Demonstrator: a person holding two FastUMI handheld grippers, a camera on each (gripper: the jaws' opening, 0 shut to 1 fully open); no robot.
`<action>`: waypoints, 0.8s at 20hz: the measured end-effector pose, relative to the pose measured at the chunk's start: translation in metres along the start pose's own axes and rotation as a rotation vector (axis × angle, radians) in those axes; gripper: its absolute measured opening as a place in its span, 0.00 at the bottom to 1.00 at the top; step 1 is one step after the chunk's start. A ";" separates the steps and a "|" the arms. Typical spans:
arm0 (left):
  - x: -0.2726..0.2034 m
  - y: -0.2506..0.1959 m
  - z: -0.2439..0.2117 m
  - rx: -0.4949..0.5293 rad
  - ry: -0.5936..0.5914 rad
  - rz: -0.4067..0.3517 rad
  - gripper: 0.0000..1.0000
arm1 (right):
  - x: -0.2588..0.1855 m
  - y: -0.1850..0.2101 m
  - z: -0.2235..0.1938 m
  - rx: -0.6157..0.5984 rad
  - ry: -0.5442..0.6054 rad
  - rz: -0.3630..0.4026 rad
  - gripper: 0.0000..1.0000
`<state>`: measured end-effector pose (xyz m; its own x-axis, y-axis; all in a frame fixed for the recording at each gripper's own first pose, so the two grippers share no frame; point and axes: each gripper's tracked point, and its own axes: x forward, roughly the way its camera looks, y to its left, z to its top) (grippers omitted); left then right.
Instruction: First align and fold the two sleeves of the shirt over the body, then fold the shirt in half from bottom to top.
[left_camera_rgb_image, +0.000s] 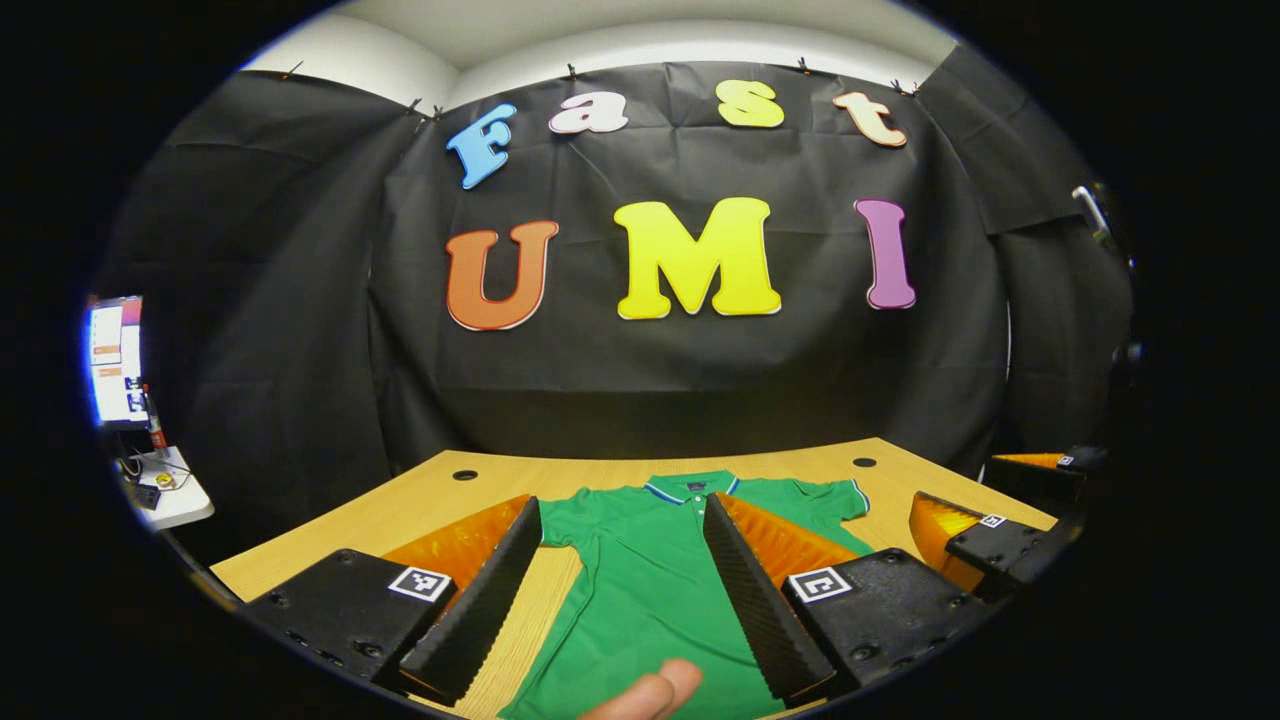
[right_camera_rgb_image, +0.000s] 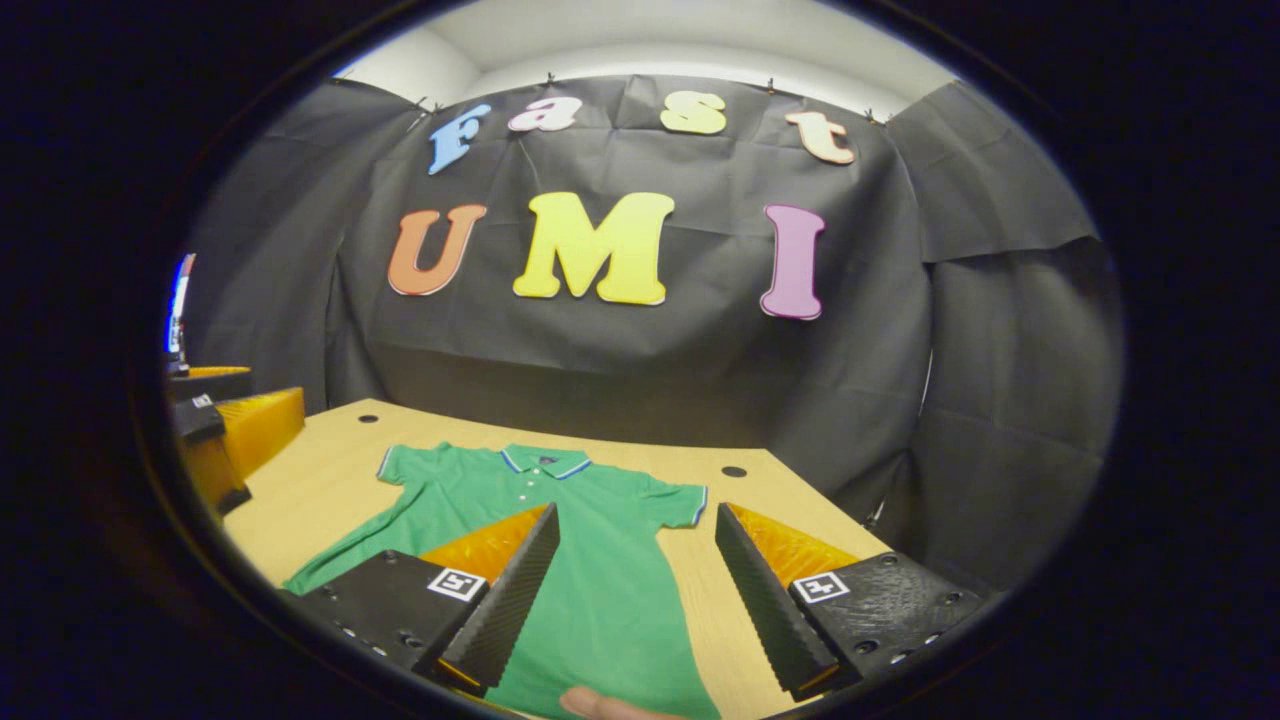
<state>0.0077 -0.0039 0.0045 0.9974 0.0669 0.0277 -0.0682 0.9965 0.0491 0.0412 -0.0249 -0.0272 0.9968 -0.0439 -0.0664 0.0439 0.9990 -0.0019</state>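
Note:
A green short-sleeved polo shirt (left_camera_rgb_image: 640, 580) lies flat and face up on the wooden table (left_camera_rgb_image: 350, 520), collar at the far end, its body reaching toward me. In the right gripper view the shirt (right_camera_rgb_image: 590, 560) has both sleeves spread out to the sides. My left gripper (left_camera_rgb_image: 621, 503) hovers open over the shirt's left half, its left finger hiding that sleeve. My right gripper (right_camera_rgb_image: 636, 512) hovers open over the shirt's right edge. Each gripper shows at the edge of the other's view: the right gripper (left_camera_rgb_image: 990, 540) and the left gripper (right_camera_rgb_image: 230, 430). A person's fingertip (left_camera_rgb_image: 650, 690) shows at the bottom.
Round cable holes (left_camera_rgb_image: 465, 475) sit near the table's far corners. The black cloth wall stands close behind the table's far edge. A lit monitor (left_camera_rgb_image: 115, 360) and a small white side table (left_camera_rgb_image: 170, 490) stand off to the left. Bare wood (right_camera_rgb_image: 320, 470) flanks the shirt.

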 end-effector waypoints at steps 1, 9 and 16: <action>0.000 -0.003 0.002 0.000 -0.003 -0.002 1.00 | 0.009 -0.002 0.002 0.001 0.002 0.000 0.95; 0.005 -0.016 -0.006 0.008 0.000 -0.063 1.00 | 0.135 -0.042 0.009 0.018 0.107 -0.053 0.95; 0.016 -0.009 -0.014 -0.017 0.022 -0.049 1.00 | 0.254 -0.074 -0.047 0.068 0.333 -0.114 0.96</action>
<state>0.0243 -0.0109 -0.0096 0.9998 0.0192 0.0034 -0.0193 0.9993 0.0333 0.2875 -0.1103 -0.0910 0.9093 -0.1411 -0.3914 0.1692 0.9849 0.0379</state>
